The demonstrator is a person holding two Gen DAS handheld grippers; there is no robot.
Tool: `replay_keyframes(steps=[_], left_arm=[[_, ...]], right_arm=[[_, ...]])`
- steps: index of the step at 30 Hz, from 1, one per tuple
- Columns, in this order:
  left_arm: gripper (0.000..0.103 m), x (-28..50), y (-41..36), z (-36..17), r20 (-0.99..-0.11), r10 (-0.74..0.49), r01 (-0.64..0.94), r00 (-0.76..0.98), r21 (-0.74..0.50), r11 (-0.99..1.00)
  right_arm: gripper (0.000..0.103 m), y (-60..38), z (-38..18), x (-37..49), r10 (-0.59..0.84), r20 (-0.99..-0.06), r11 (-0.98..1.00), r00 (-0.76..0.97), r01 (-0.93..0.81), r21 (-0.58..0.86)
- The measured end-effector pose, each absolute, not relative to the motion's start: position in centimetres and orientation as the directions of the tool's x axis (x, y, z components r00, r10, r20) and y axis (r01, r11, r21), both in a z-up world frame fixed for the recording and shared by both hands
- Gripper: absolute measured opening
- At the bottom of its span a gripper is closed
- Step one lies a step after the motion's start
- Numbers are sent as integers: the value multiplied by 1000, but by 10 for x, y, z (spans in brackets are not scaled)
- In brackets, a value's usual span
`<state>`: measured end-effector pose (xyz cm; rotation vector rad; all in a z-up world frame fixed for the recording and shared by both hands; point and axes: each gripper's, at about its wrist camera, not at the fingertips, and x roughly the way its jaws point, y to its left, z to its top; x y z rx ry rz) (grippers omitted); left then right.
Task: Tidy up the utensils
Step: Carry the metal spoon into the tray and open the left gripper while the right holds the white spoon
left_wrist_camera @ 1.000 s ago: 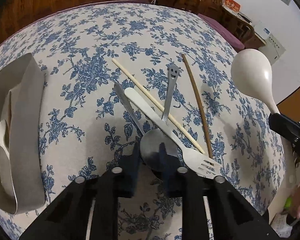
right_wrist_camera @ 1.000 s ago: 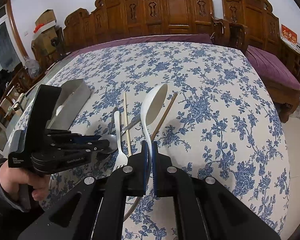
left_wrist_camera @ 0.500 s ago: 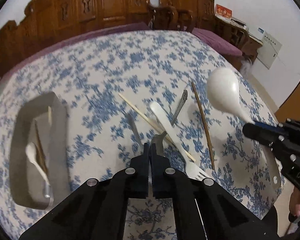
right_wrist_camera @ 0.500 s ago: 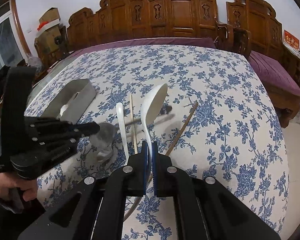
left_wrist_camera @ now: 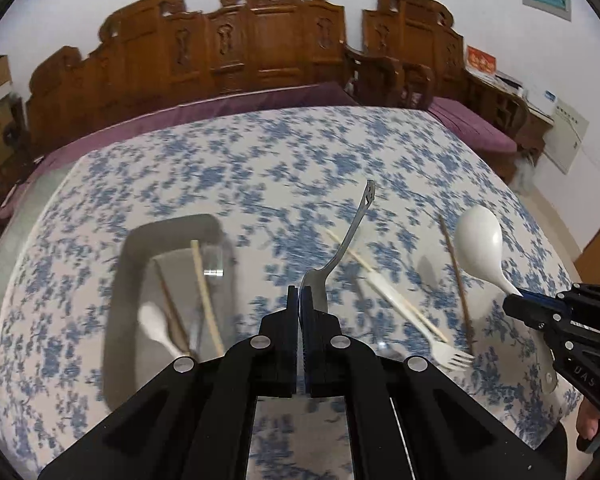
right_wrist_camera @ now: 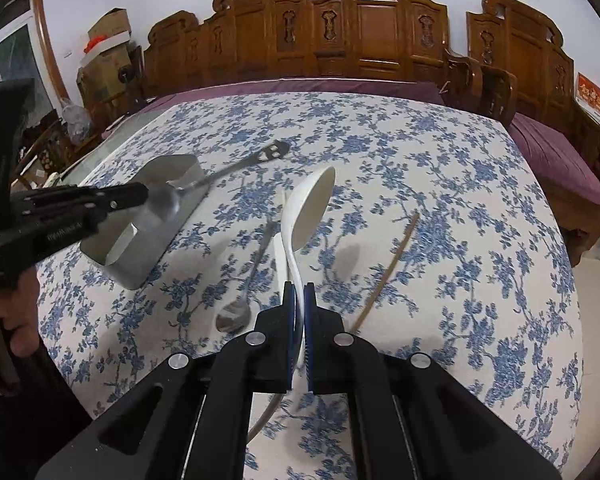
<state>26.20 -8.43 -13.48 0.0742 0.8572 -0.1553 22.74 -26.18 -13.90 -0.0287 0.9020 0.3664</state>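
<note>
My left gripper (left_wrist_camera: 302, 300) is shut on the bowl of a metal spoon (left_wrist_camera: 342, 244), whose smiley-face handle sticks up above the floral tablecloth. In the right wrist view the left gripper (right_wrist_camera: 140, 196) holds that metal spoon (right_wrist_camera: 240, 166) over the grey tray (right_wrist_camera: 140, 264). My right gripper (right_wrist_camera: 299, 292) is shut on the handle of a big white spoon (right_wrist_camera: 308, 216), held above the table. The tray (left_wrist_camera: 128, 248) holds a small white spoon (left_wrist_camera: 156, 326) and two chopsticks. A white fork (left_wrist_camera: 404, 316), a light chopstick (left_wrist_camera: 380, 276), a brown chopstick (left_wrist_camera: 456, 280) and a second metal spoon (right_wrist_camera: 232, 316) lie on the cloth.
A carved wooden bench (right_wrist_camera: 364, 32) with a purple cushion runs behind the round table. The table's near edge (right_wrist_camera: 72, 360) curves away at the left, by the person's hand (right_wrist_camera: 16, 328). Cardboard boxes (right_wrist_camera: 108, 52) stand at the far left.
The left gripper closed on the metal spoon's bowl, lifted it off the table and swung left toward the tray. The right gripper still holds the white spoon and drifted only slightly.
</note>
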Motion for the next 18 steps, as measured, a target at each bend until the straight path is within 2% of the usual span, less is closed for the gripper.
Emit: replay_keyframes(steps=[18], left_arm=[[1, 244, 6, -135, -744, -1, 20, 668, 17, 1000]], right_arm=[[5, -182, -121, 231, 354, -765, 907, 538, -396, 142]])
